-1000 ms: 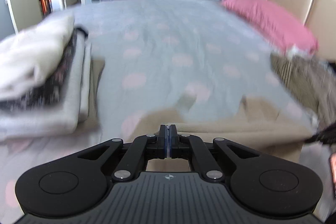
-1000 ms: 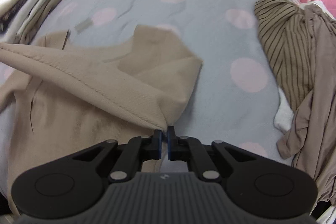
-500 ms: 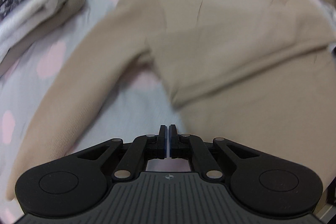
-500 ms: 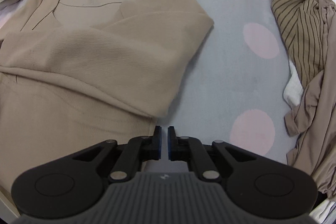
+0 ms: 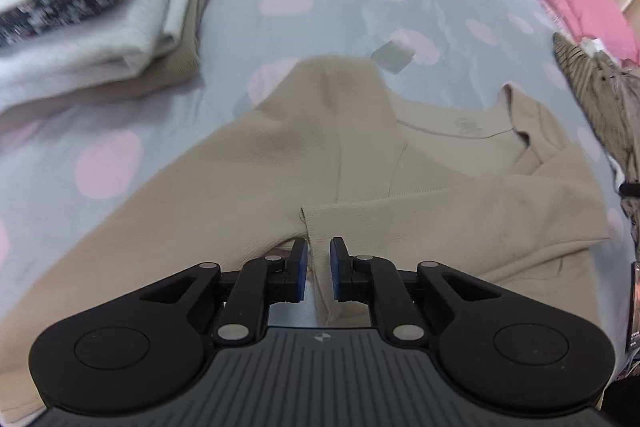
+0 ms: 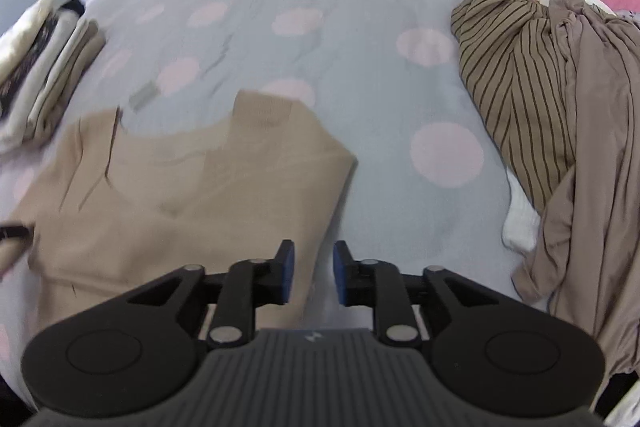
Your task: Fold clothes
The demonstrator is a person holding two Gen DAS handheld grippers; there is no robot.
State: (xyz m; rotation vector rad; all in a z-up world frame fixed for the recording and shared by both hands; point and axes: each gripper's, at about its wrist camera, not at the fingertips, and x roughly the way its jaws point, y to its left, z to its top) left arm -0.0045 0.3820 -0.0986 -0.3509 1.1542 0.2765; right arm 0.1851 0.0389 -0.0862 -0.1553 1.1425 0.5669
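Beige sweater (image 5: pixel 280 163) lay half-folded on the bed (image 6: pixel 320 7); with both the left gripper (image 5: pixel 319 259) and right gripper (image 6: pixel 314 269) just eased slightly open and holding nothing, I judged the sleeve (image 5: pixel 460 215) needed smoothing flat before regripping.

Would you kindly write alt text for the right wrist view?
A beige sweater lies flat on a grey bedspread with pink dots, with the right gripper open just above its side edge. Unfolded clothes are heaped to the right; a folded stack sits far left.

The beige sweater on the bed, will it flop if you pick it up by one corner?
Probably yes. The beige sweater lies flat with soft creases, so it likely droops. It looks light, and its folded sleeve may fall open.
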